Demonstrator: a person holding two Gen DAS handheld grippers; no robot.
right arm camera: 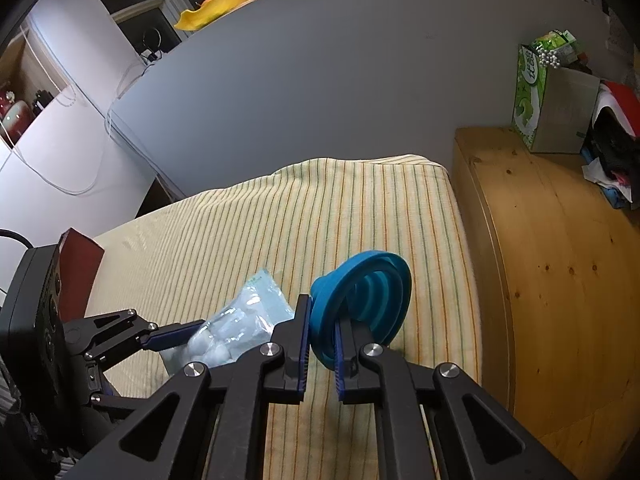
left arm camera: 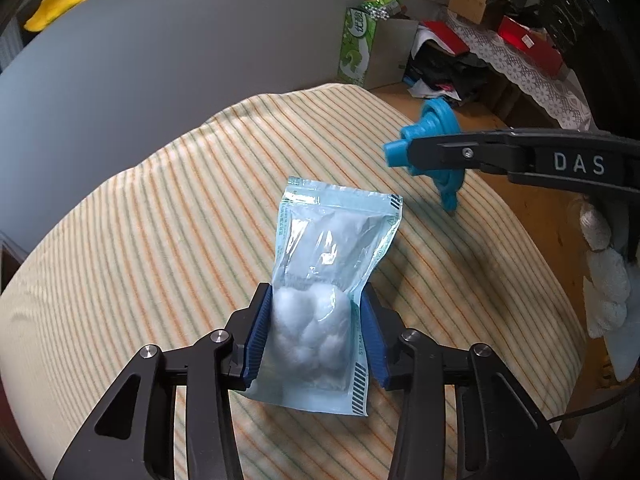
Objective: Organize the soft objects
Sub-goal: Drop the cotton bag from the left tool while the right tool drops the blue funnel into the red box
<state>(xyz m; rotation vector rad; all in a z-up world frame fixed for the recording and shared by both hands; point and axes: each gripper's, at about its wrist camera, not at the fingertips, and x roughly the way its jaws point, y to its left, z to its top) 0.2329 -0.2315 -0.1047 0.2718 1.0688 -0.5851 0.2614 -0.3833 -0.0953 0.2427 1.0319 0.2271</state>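
Both wrist fisheyes look steeply down, close, sharing the striped cloth (left arm camera: 160,216) from opposite sides.

Dim, soft daylight w/ faint shadows, glare on plastic bag (left arm camera: 332,248), heavy fisheye warp + dark corners.

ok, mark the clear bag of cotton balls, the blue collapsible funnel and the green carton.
clear bag of cotton balls (left arm camera: 320,264), left wrist view, film above the cotton
blue collapsible funnel (right arm camera: 376,292), right wrist view, ribbed inside
green carton (right arm camera: 530,96), right wrist view, front face
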